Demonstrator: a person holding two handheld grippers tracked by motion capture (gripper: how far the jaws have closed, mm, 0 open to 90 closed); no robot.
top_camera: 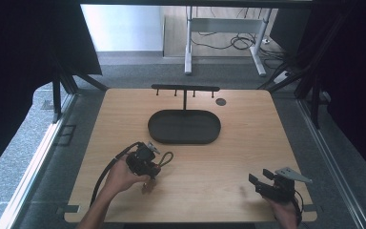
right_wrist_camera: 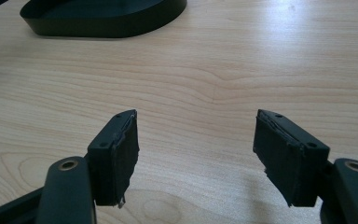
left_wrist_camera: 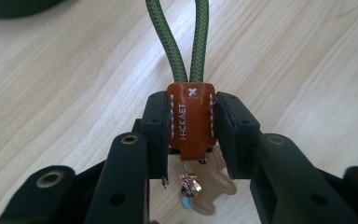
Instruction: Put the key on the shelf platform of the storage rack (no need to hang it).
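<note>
You have the keychain pinched and ready to carry to the hook stand.

Your left gripper [left_wrist_camera: 191, 135] is clamped on the brown leather tab [left_wrist_camera: 191, 120] of the keychain, whose green cord loop [left_wrist_camera: 186, 37] runs out beyond the jaws while a small figure charm [left_wrist_camera: 205, 186] hangs under them; all this sits near you, left of centre on the light wooden table [top_camera: 228, 162]. Your right gripper [right_wrist_camera: 196, 158] hovers spread and empty at the near right. The likely next move is to lift and carry the loop to the black T-shaped hook stand [top_camera: 185, 88] over the black oval tray [top_camera: 184, 127] at the far side. Its pegs look tiny from the high view, so keep the loop open as you approach.
</note>
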